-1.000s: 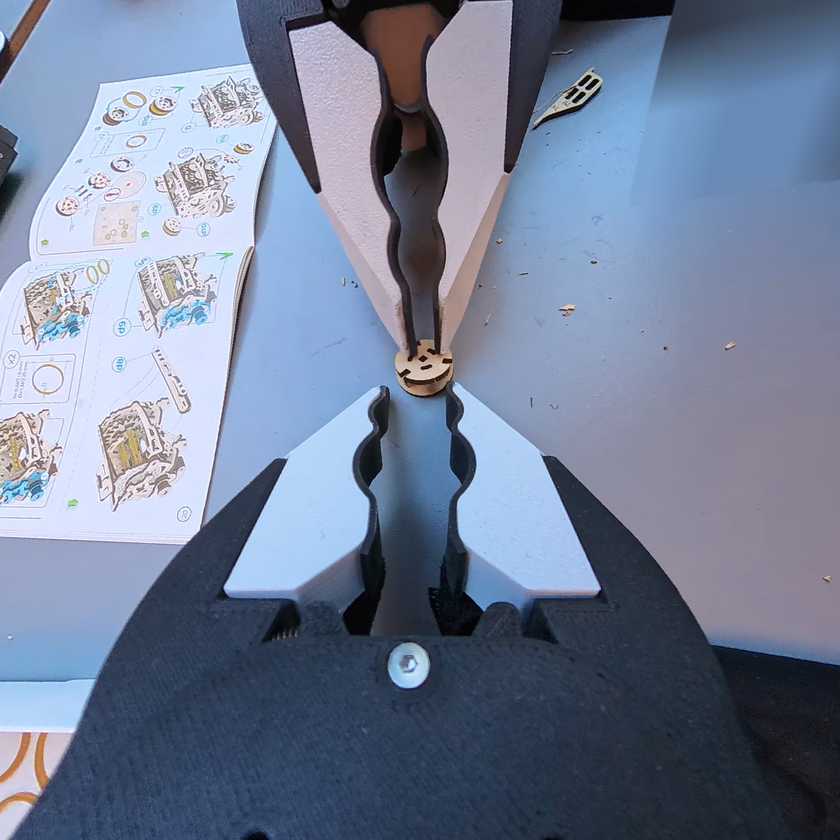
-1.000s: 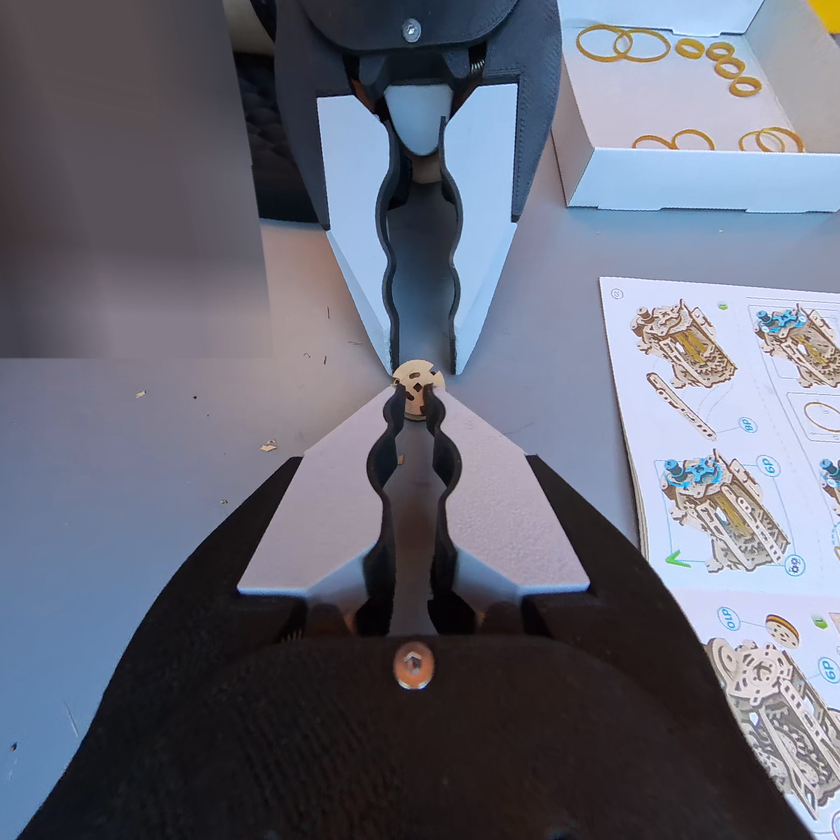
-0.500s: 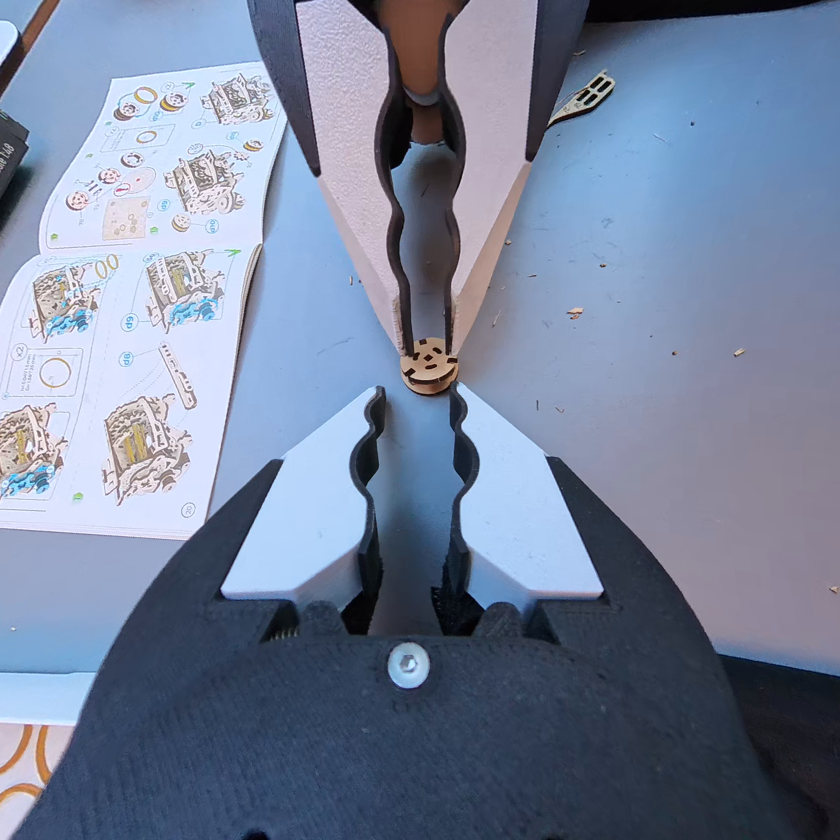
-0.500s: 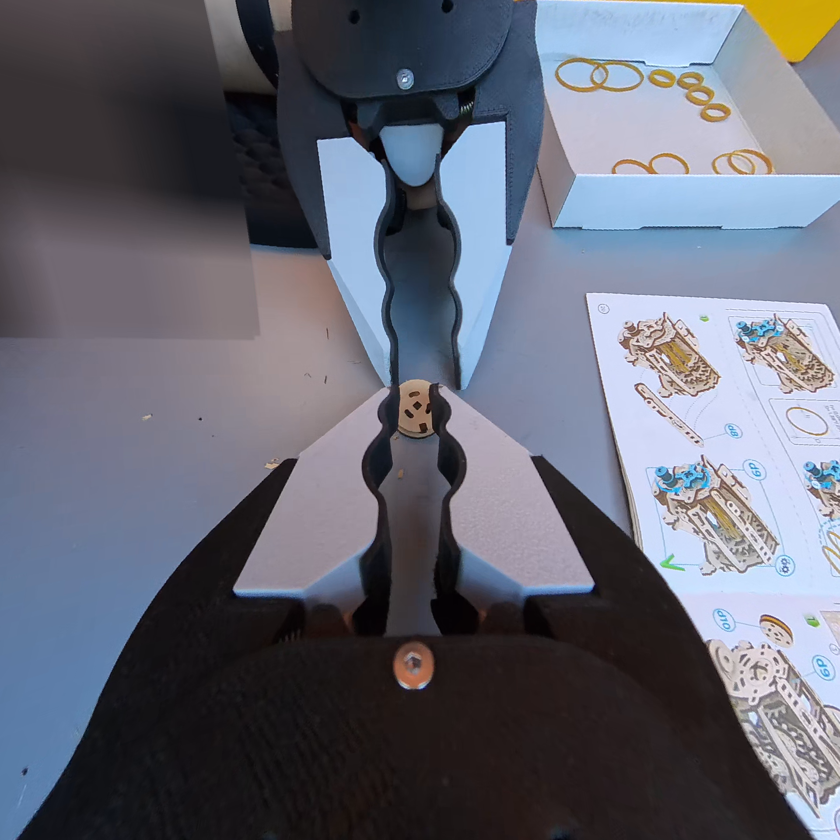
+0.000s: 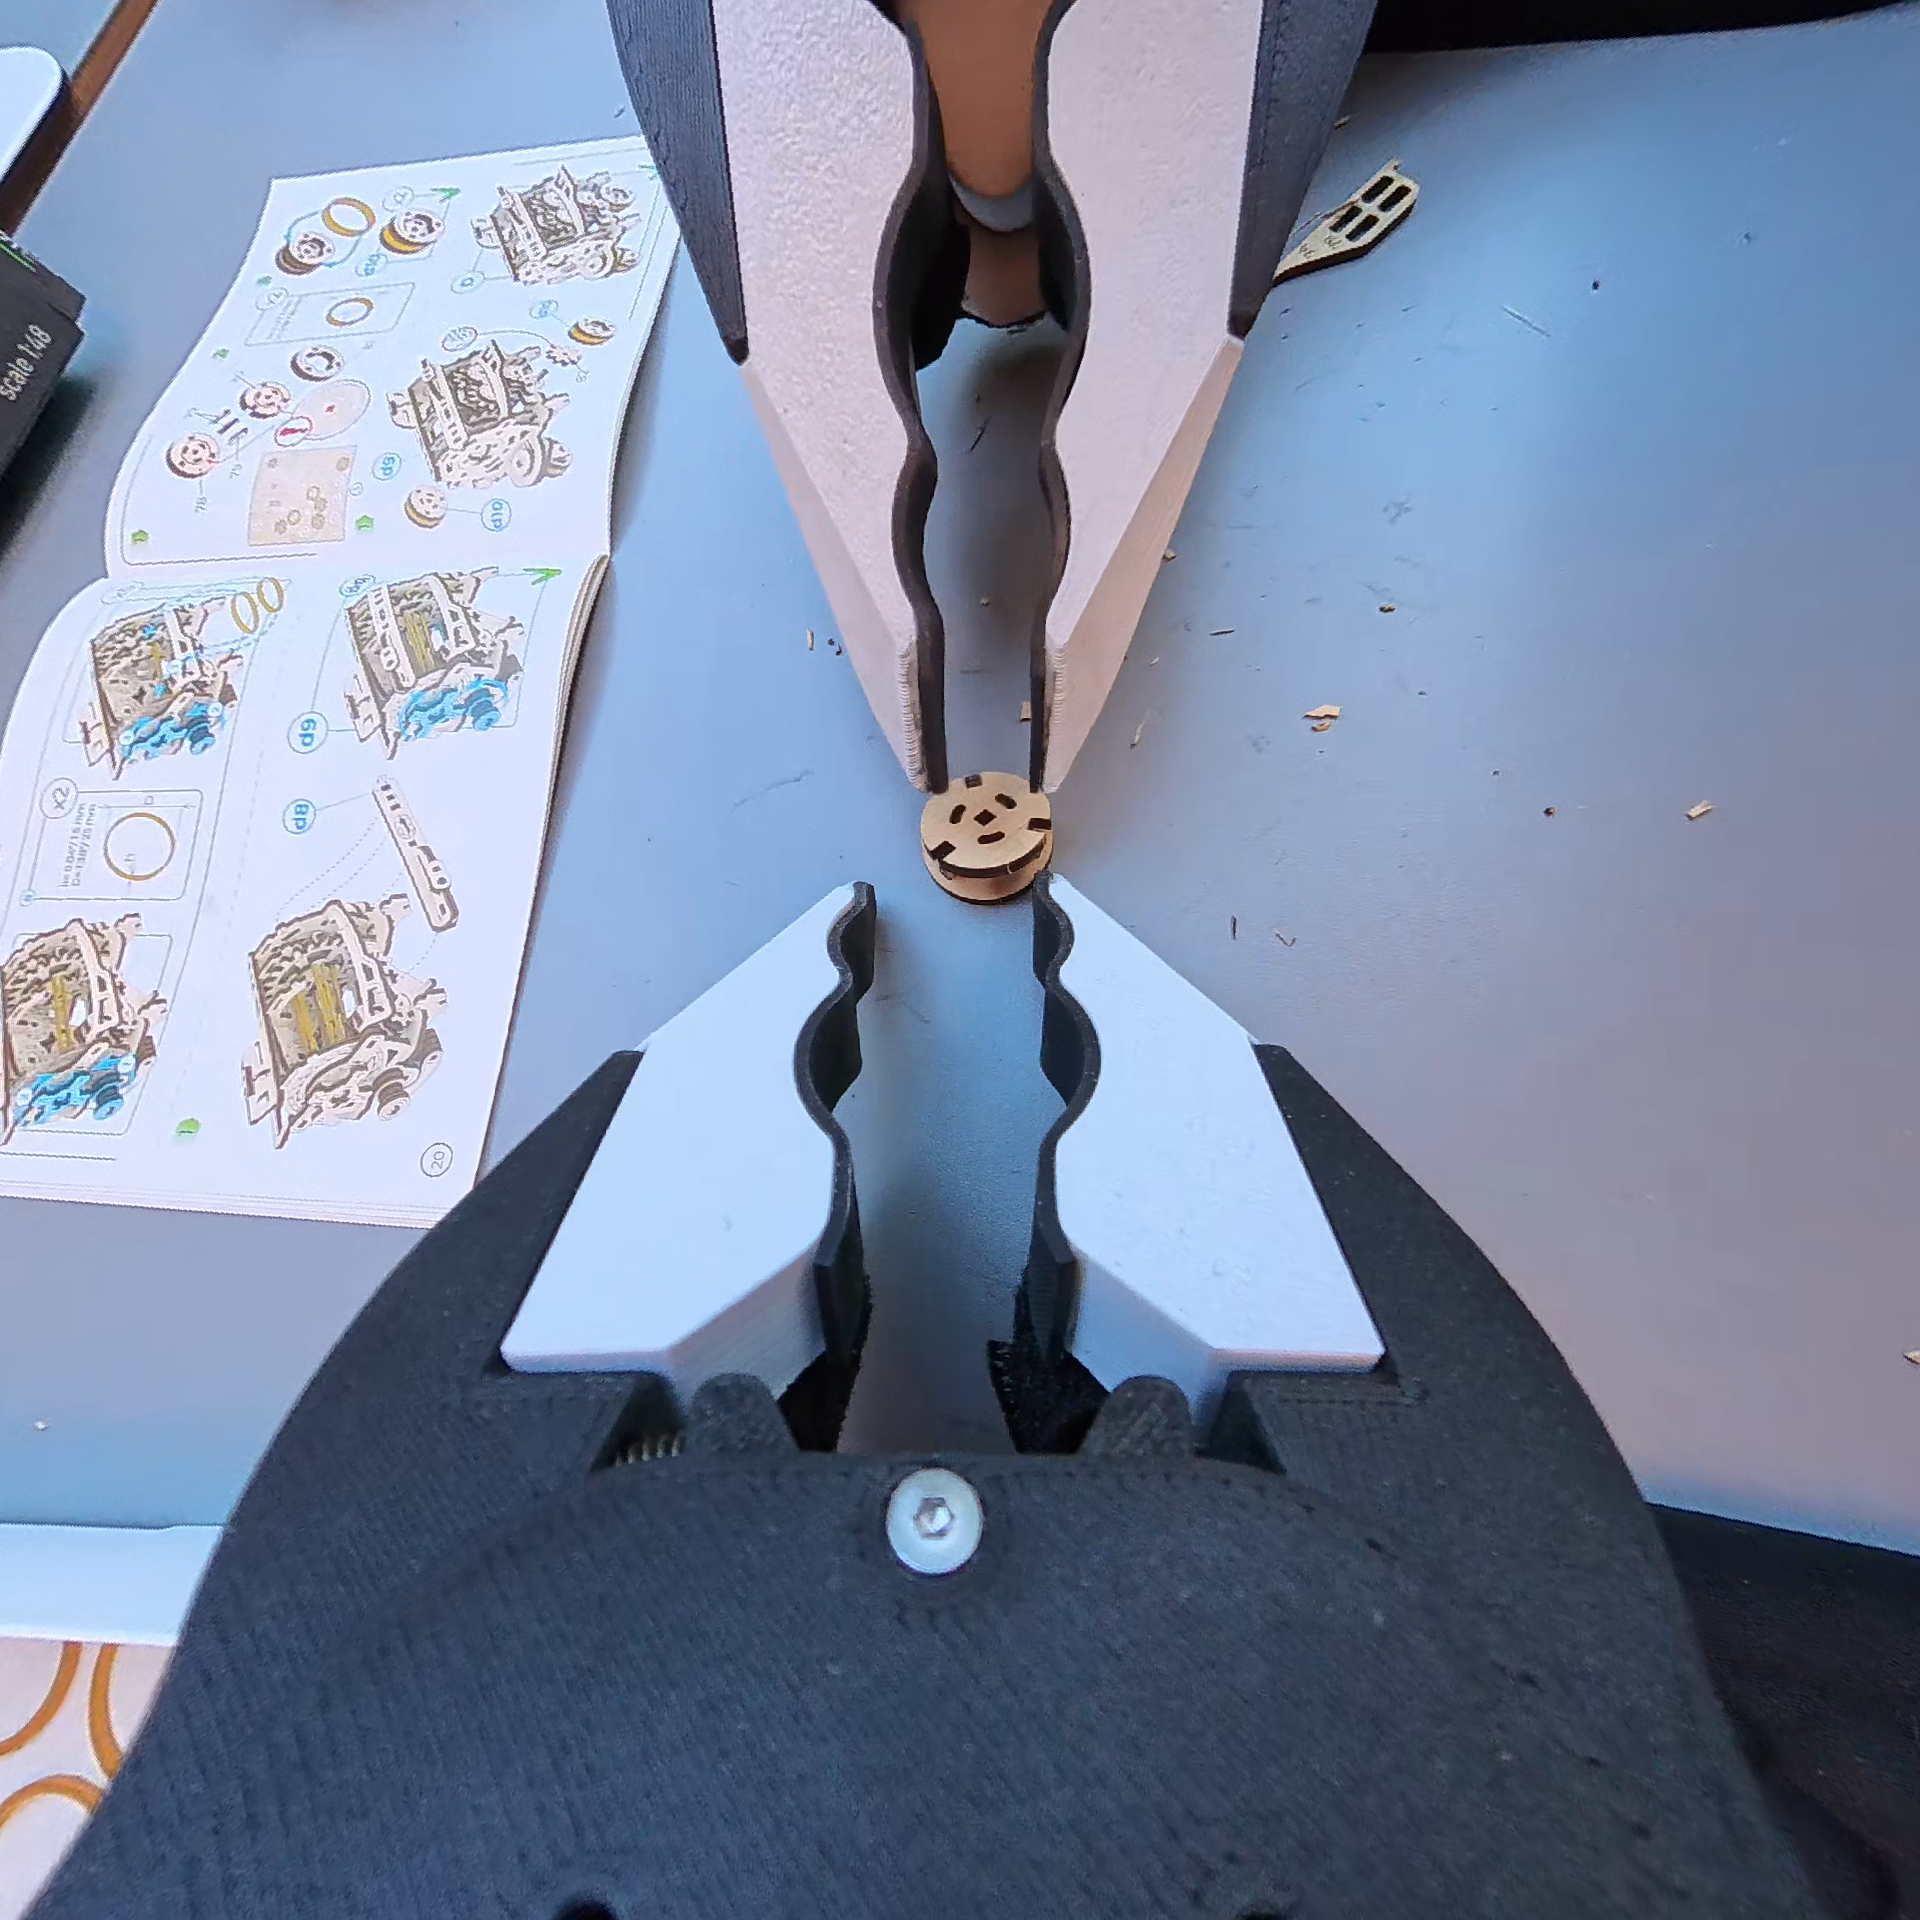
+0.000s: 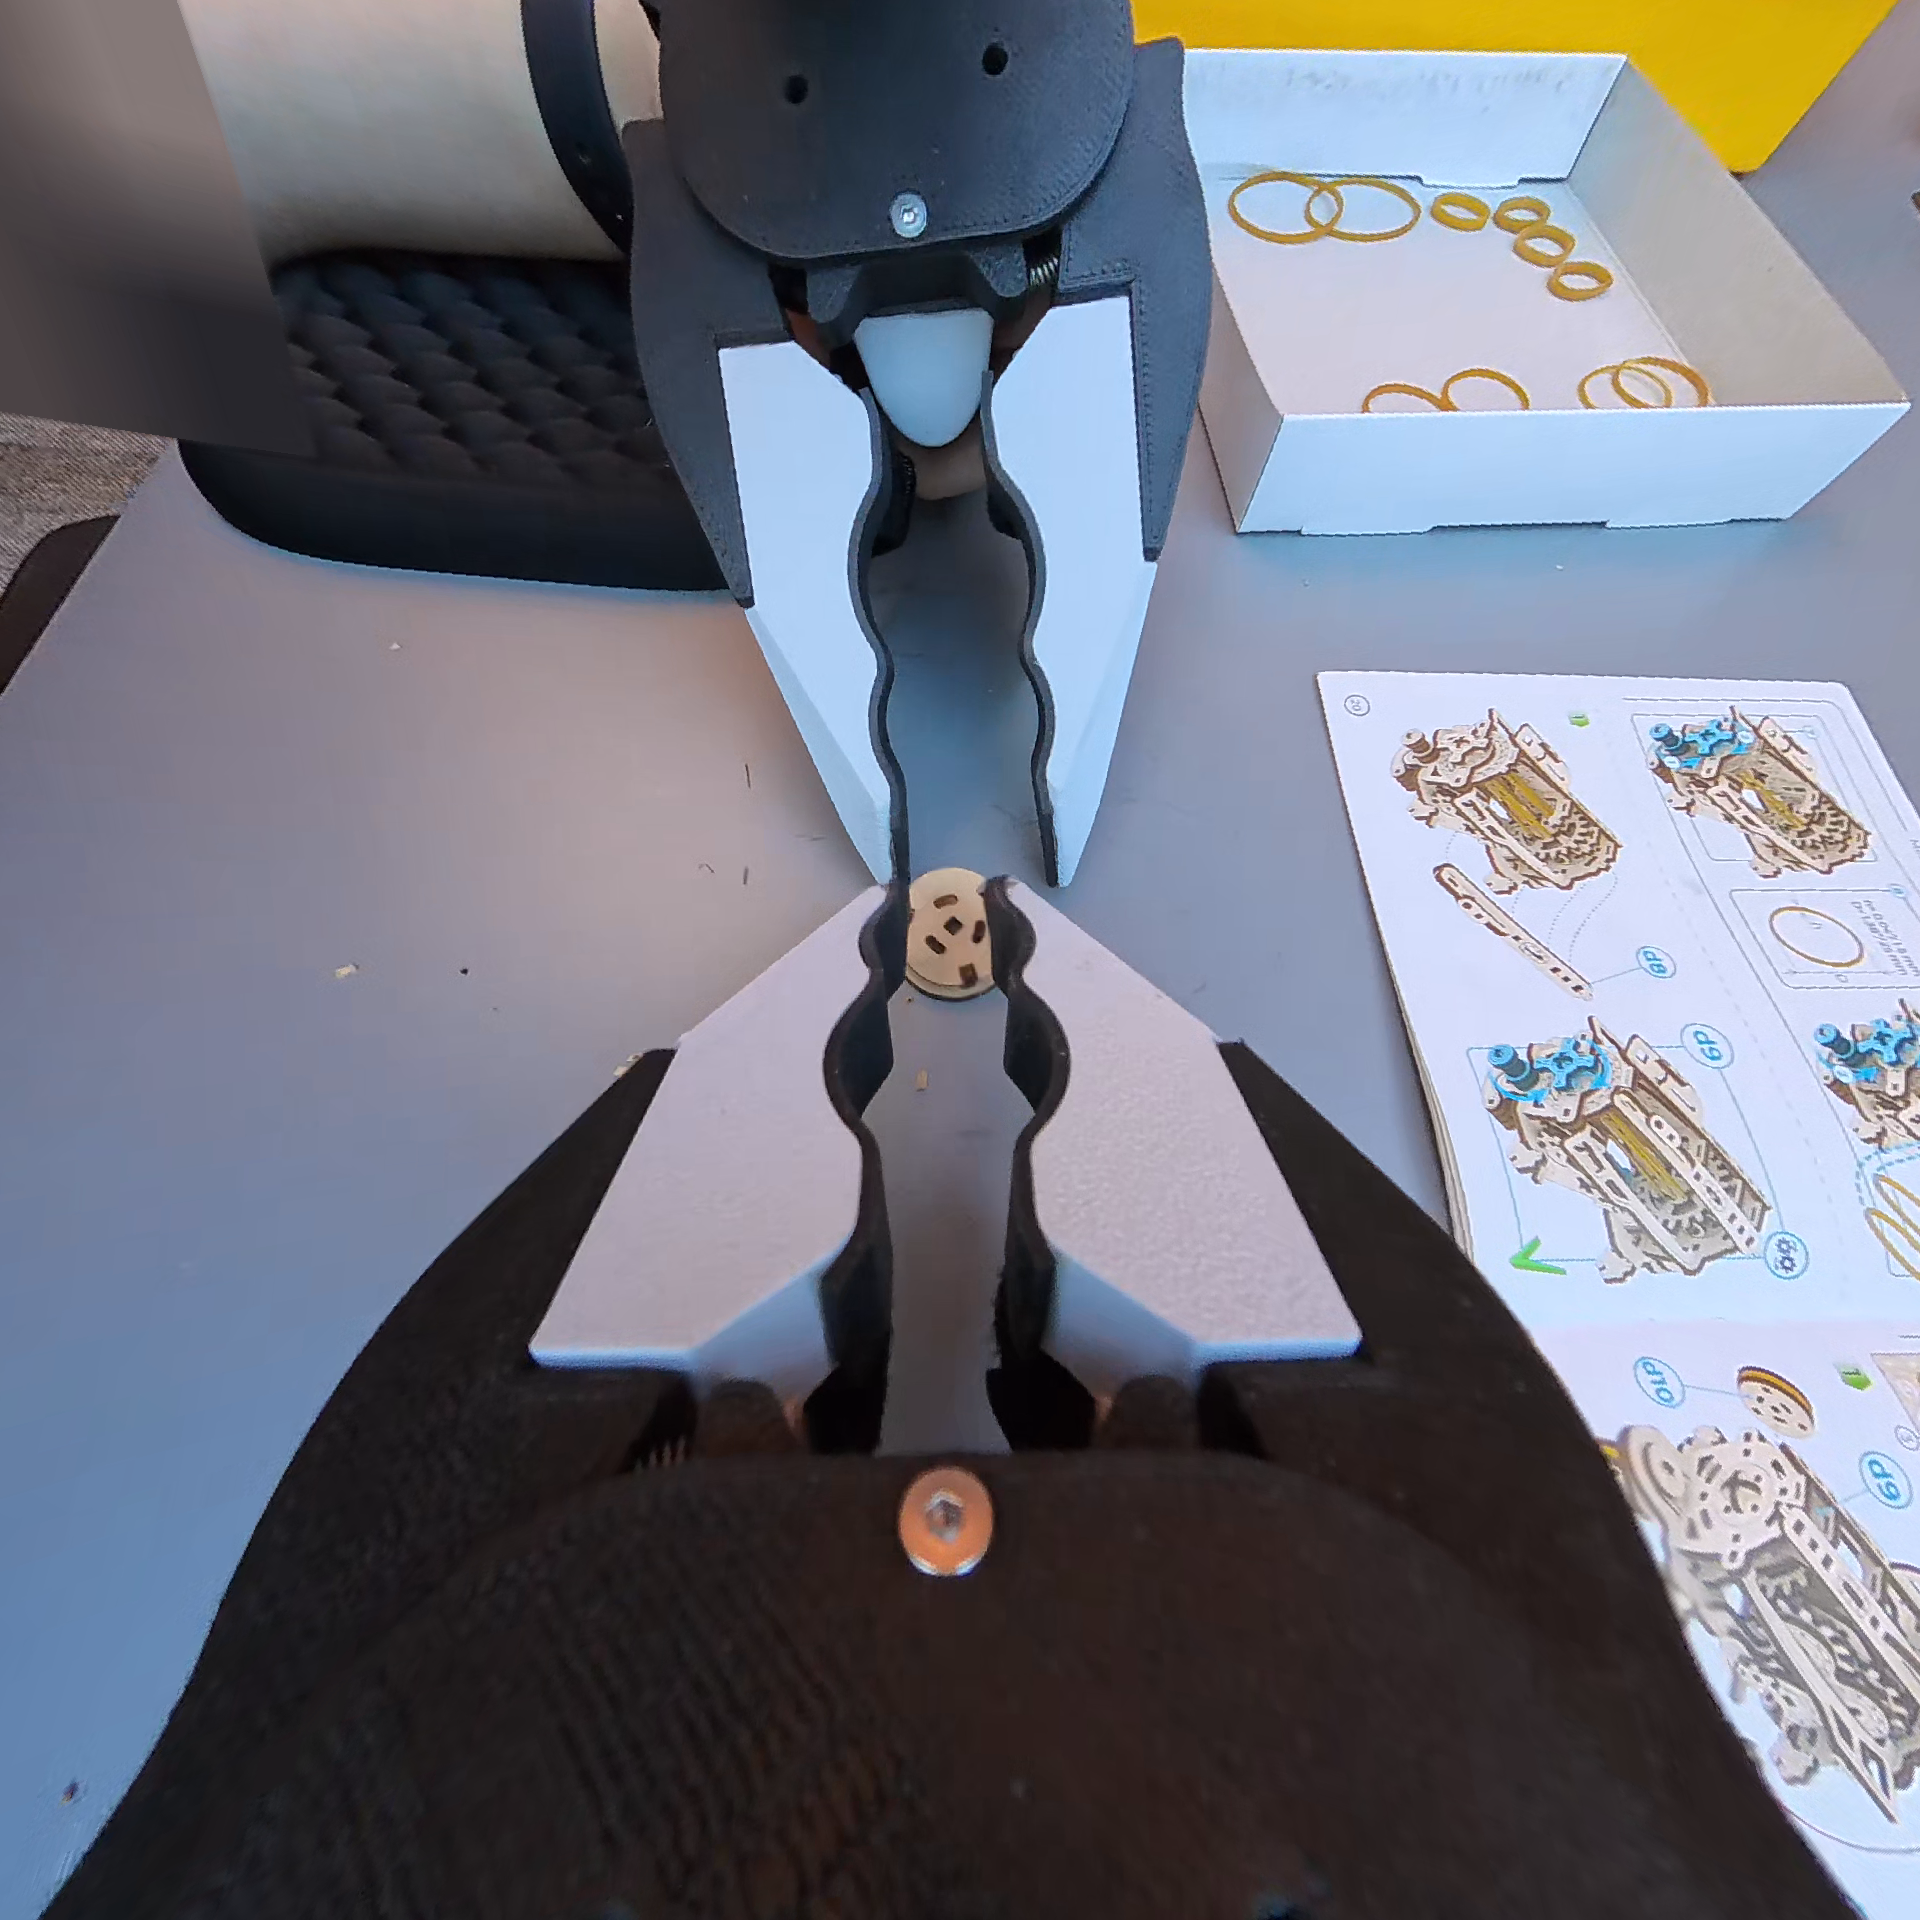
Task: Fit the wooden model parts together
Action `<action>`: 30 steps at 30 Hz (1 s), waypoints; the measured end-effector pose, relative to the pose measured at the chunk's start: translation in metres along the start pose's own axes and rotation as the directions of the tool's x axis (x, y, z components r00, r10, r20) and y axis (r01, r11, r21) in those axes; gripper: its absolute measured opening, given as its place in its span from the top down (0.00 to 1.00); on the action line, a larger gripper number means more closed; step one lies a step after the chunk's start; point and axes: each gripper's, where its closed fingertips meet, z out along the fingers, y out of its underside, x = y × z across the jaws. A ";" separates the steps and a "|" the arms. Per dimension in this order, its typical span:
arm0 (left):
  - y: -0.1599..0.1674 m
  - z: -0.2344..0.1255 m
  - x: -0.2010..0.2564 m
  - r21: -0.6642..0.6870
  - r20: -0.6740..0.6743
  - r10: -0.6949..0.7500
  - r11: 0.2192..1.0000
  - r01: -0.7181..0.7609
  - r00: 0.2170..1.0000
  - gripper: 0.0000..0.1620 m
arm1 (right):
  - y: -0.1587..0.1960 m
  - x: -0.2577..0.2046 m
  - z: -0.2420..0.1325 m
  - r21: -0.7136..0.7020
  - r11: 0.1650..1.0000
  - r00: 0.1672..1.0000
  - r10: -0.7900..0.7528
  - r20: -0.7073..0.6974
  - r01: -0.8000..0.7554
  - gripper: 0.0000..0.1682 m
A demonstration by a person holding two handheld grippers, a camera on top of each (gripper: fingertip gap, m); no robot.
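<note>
A small round wooden disc (image 5: 985,840) with dark slots, two layers thick, lies flat on the grey table (image 5: 1507,935). My left gripper (image 5: 951,891) is open and empty, its tips just short of the disc's near edge. My right gripper (image 5: 987,774) reaches in from the far side, jaws open about as wide as the disc. In the right wrist view the disc (image 6: 945,940) sits between the tips of my right gripper (image 6: 943,900), with thin gaps on both sides. My left gripper (image 6: 975,875) faces it just beyond the disc.
An open instruction booklet (image 5: 312,644) lies left of the left gripper; it also shows in the right wrist view (image 6: 1662,1039). A white box (image 6: 1558,488) holds rubber bands. A loose wooden part (image 5: 1351,223) lies far right. Wood chips dot the table. A black cushion (image 6: 447,416) lies behind. Less than 4 cm separates the two grippers' tips.
My right gripper has opened from nearly shut and slid forward, so the disc now sits between its tips. The left gripper stays open and has barely moved.
</note>
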 end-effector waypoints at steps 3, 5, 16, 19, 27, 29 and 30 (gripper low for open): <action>0.000 0.000 0.000 0.000 0.001 -0.001 1.000 0.001 1.000 0.82 | 0.002 0.002 -0.001 0.012 1.000 1.000 -0.005 0.010 0.005 0.90; 0.000 0.000 0.000 0.000 0.001 0.000 1.000 0.000 1.000 0.82 | 0.001 0.005 -0.003 0.026 1.000 1.000 0.017 0.011 -0.017 0.90; 0.000 0.000 -0.001 0.000 0.003 -0.001 1.000 0.001 1.000 0.82 | 0.001 0.017 -0.003 0.001 0.921 0.902 0.381 0.204 -0.390 0.81; 0.000 0.000 -0.001 0.000 0.005 0.001 1.000 -0.001 1.000 0.82 | 0.005 0.020 0.001 -0.057 0.910 0.886 0.414 0.208 -0.411 0.81; 0.000 0.000 -0.001 0.000 0.004 -0.001 1.000 0.001 1.000 0.81 | 0.012 0.016 0.010 -0.124 0.910 0.895 0.412 0.171 -0.395 0.81; 0.000 0.000 -0.001 0.000 0.004 -0.001 1.000 0.001 1.000 0.82 | 0.012 0.016 0.010 -0.122 0.912 0.897 0.407 0.172 -0.391 0.81; 0.000 0.000 -0.001 0.000 0.004 0.000 1.000 0.000 1.000 0.82 | 0.012 0.016 0.010 -0.122 0.914 0.900 0.403 0.168 -0.387 0.81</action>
